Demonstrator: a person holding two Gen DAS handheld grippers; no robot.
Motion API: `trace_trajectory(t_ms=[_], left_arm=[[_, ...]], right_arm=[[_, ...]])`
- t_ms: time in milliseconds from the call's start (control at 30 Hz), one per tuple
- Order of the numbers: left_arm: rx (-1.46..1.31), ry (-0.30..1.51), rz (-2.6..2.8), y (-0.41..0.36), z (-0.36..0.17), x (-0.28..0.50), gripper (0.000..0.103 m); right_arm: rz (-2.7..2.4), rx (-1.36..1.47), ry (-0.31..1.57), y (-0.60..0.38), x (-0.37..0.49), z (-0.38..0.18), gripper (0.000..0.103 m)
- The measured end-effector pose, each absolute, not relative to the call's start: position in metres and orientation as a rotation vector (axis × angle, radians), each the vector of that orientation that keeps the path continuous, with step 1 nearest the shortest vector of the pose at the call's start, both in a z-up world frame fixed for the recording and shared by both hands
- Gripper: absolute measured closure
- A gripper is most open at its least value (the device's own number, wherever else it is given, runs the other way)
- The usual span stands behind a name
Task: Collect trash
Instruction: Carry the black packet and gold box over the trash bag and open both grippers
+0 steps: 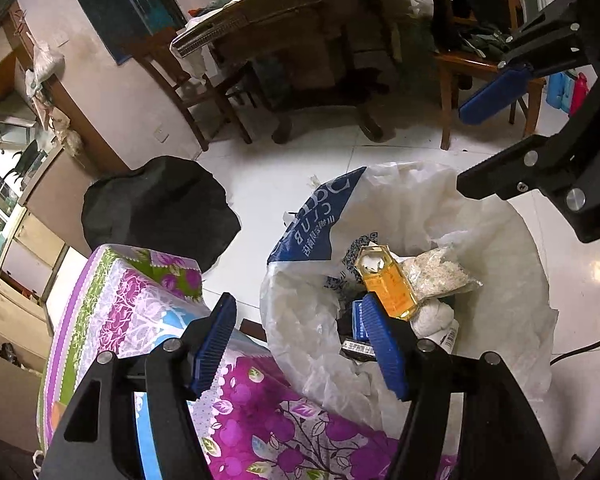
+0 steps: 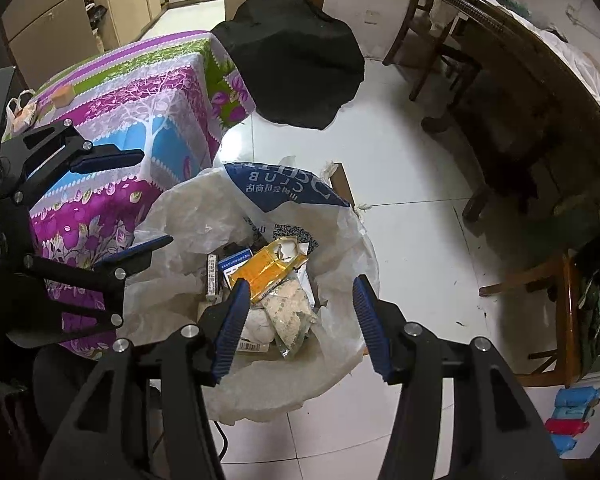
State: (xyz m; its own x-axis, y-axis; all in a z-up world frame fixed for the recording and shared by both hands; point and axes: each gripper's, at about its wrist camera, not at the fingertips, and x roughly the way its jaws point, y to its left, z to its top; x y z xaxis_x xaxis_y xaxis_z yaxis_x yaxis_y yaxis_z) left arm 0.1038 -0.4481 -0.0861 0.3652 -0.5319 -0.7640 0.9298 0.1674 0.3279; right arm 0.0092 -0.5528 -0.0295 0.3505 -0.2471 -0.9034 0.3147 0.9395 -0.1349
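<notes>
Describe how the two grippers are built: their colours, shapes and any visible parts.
Both look alike. The left gripper and right gripper have matte black angular frames with cut-out slots and round silver screw heads. Each finger ends in a long blue ribbed pad. No cables, markings or sleeves are visible on them.

Purple floral tablecloth (image 2: 140,92), yellow wrapper (image 2: 266,270)

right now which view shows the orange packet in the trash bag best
The right wrist view: the orange packet lies nearly whole on the trash, torn top visible, framed between that gripper's fingers. In the left wrist view the orange packet shows too, but a blue finger pad covers its lower end.
</notes>
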Motion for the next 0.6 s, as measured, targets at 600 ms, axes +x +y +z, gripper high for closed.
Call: trace_trajectory(t_ms=[600], left_arm=[[0.677, 0.573, -1.386, -0.408, -0.063, 0.109, 0.032]], right_arm=[[-0.389, 0.059, 1.142, -0.544, 0.012, -0.023, 0.052]])
